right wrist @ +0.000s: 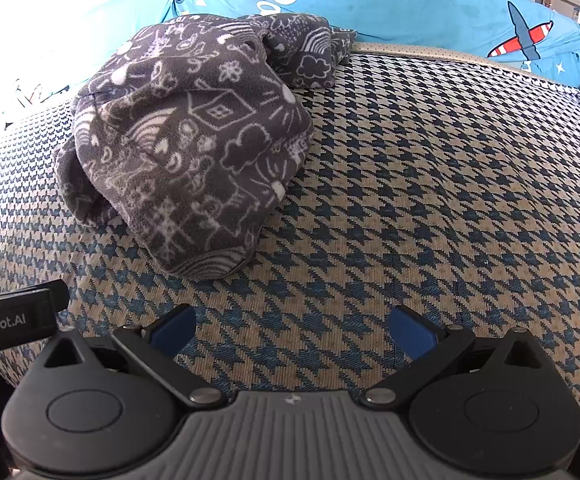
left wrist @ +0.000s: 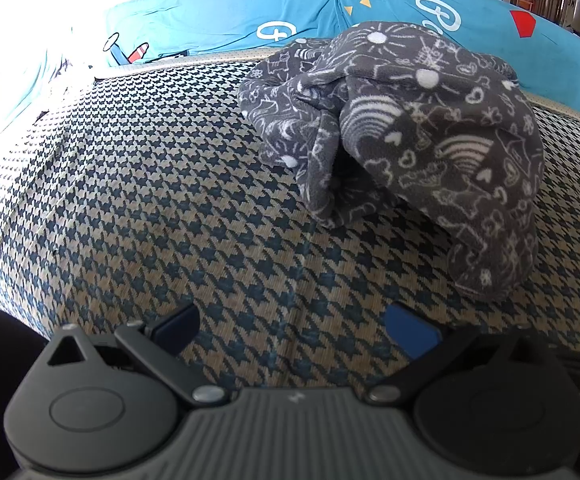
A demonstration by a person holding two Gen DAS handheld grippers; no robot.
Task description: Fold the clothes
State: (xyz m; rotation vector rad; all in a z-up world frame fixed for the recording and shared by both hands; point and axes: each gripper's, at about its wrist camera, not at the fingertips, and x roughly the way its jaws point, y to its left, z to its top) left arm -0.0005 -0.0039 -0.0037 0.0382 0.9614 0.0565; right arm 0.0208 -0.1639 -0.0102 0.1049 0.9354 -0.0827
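A crumpled grey fleece garment [left wrist: 417, 140] with white doodle prints lies in a heap on the houndstooth cover [left wrist: 150, 200]. In the left wrist view it sits ahead and to the right; in the right wrist view the garment [right wrist: 186, 136] sits ahead and to the left. My left gripper [left wrist: 293, 334] is open and empty, low over the cover, short of the garment. My right gripper [right wrist: 291, 334] is open and empty too, with the garment's near hem just beyond its left finger.
A blue quilt [left wrist: 218, 16] with plane and star prints lies bunched behind the garment, and shows in the right wrist view [right wrist: 429, 4] too. The left gripper's body [right wrist: 14, 320] shows at the left edge of the right wrist view. Bare houndstooth cover [right wrist: 449, 184] spreads to the right.
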